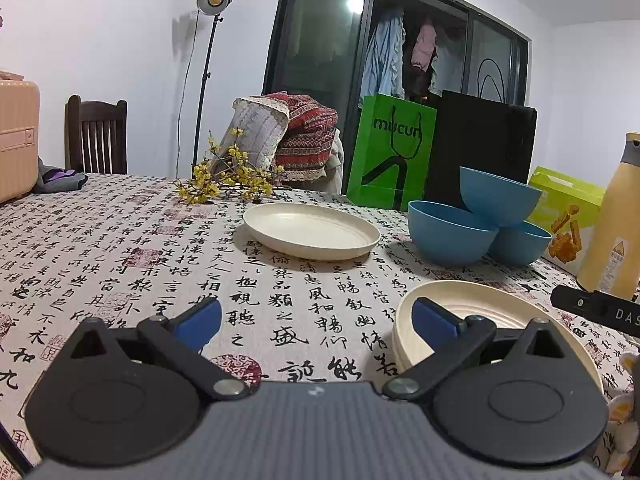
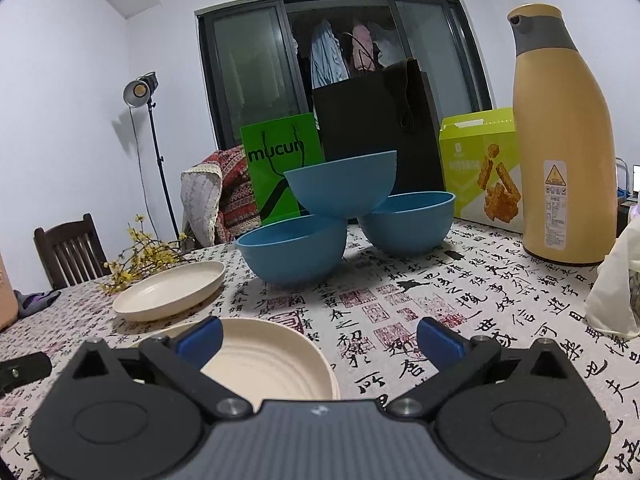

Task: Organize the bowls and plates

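Both tongs are spread wide and holding nothing over the table (image 2: 500, 280), with three blue bowls (image 2: 340, 184) piled well ahead, a stack of cream plates (image 1: 480, 312) just under the left tongs' (image 1: 316, 322) right finger and the right tongs' (image 2: 318, 336) left finger, and a single plate (image 1: 312, 230) further out.

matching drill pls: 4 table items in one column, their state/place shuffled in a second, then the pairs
1. top blue bowl
2. far cream plate
3. near cream plate
4. yellow flask

A. stands upright at the table's right side
B. lies beside the yellow flower sprig
C. rests on the rims of two other bowls
D. sits just ahead of both open grippers

Pairs: 1-C, 2-B, 3-D, 4-A
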